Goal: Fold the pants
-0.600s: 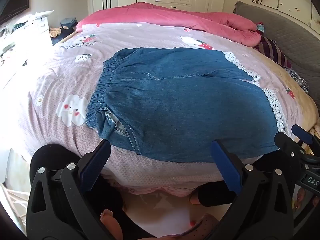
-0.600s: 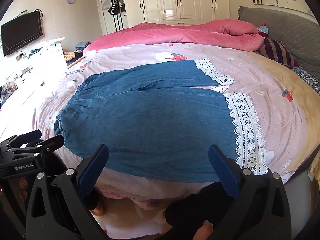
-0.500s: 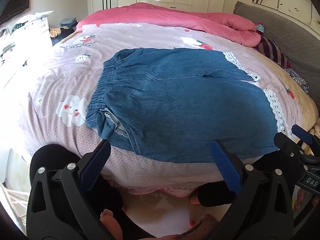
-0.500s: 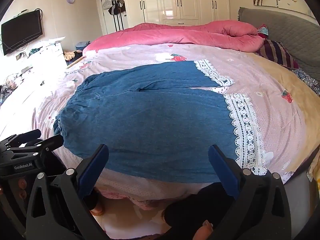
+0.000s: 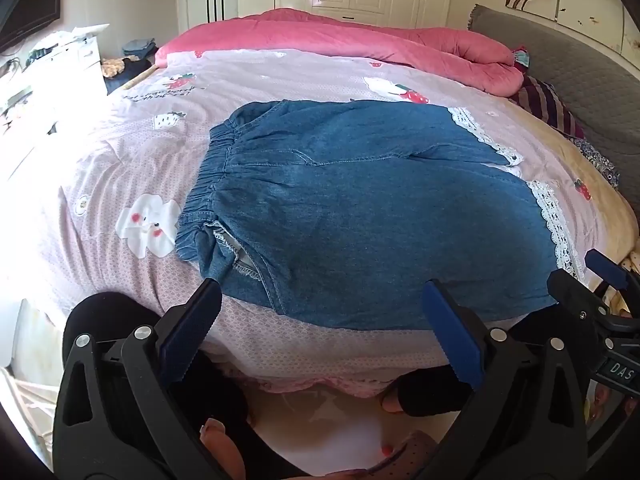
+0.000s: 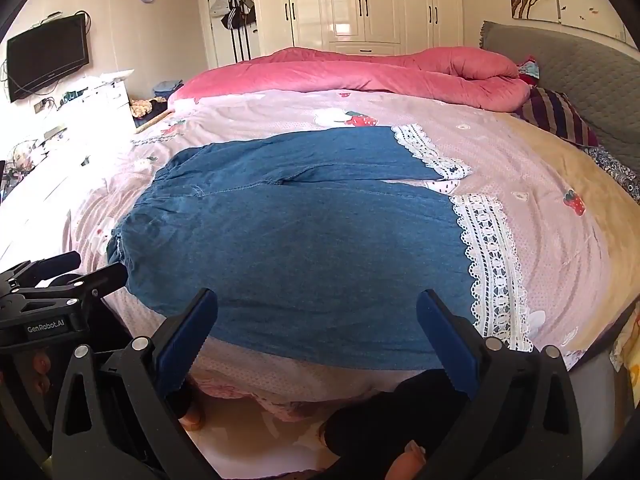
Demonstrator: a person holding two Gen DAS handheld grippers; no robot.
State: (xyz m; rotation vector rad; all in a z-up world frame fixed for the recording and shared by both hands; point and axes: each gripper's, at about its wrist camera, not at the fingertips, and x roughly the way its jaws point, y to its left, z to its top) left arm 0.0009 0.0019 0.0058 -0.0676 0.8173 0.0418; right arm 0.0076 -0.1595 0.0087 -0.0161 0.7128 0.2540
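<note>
Blue denim pants (image 5: 360, 212) with white lace cuffs (image 5: 556, 220) lie flat on the bed, waistband (image 5: 208, 184) to the left, legs to the right. They also show in the right wrist view (image 6: 296, 248), lace cuffs (image 6: 492, 256) at the right. My left gripper (image 5: 320, 328) is open and empty, held off the bed's near edge below the waist end. My right gripper (image 6: 316, 328) is open and empty, off the near edge below the leg end. Each gripper shows in the other's view: the right one (image 5: 600, 288) and the left one (image 6: 60, 288).
The bed has a pink patterned sheet (image 5: 120, 168) and a rolled pink quilt (image 5: 340, 40) at the far side. A striped pillow (image 6: 560, 116) and grey headboard (image 6: 580, 68) are at the right. White drawers (image 6: 60, 128) stand left. The person's feet (image 5: 424, 396) are on the floor below.
Both grippers have shifted very slightly; the pants lie unmoved and both grippers stay open.
</note>
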